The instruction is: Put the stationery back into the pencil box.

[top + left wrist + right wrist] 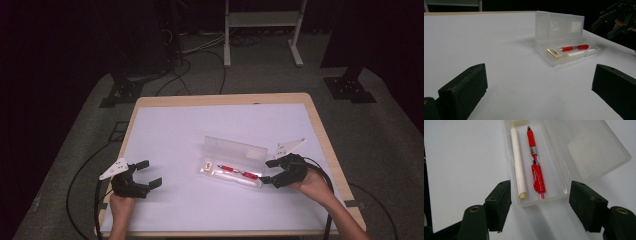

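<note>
Pencil case (564,152): lid up, contents loaded
Right gripper (540,198) released, jaws flanking its near end; closing the lid remains

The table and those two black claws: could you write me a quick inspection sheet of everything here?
Surface: white table top with a wooden rim.
Job's things: clear pencil case, lid open, holding a red pen, a white stick and a small eraser.
Clutter: nothing seen.
Grippers: left gripper open, apart from the case; right gripper open at the case's end, jaws either side, not gripping.
Cables: black cable trailing off the table; more on the floor.
Surroundings: dark room, white frame behind.
</note>
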Motion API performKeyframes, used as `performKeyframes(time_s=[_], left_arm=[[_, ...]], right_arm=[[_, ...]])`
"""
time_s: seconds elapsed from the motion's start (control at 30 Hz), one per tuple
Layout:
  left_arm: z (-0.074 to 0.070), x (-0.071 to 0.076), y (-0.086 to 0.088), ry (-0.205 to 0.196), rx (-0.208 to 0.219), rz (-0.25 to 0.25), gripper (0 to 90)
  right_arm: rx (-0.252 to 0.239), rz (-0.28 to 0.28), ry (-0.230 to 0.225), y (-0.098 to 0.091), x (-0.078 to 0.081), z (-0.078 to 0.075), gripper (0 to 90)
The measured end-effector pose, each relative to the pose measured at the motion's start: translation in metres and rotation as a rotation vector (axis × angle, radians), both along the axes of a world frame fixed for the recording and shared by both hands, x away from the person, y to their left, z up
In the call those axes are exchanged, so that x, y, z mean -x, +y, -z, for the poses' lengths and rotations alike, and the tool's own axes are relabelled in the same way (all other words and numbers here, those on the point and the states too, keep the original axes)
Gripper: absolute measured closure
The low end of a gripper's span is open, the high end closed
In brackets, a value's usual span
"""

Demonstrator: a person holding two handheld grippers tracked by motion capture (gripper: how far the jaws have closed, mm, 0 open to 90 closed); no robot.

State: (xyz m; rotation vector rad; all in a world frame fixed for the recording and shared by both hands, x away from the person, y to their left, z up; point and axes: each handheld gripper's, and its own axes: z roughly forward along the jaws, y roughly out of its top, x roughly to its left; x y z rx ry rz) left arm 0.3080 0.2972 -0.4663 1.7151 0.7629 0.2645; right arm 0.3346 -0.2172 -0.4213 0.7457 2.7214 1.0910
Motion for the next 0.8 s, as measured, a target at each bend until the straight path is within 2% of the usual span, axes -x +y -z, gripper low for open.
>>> performKeyframes(time_s=[0.43,0.8], left_arm=[[0.0,0.0,0.0,0.001,0.0,-0.002,0.0],[0.0,0.0,0.0,-0.001,-0.004,-0.001,0.0]], right_arm=[[-0.006,0.026,-0.01,-0.015,0.009,0.0,32.0],[-0.019,0.058,0.0,-0.029,0.015,0.008,32.0]])
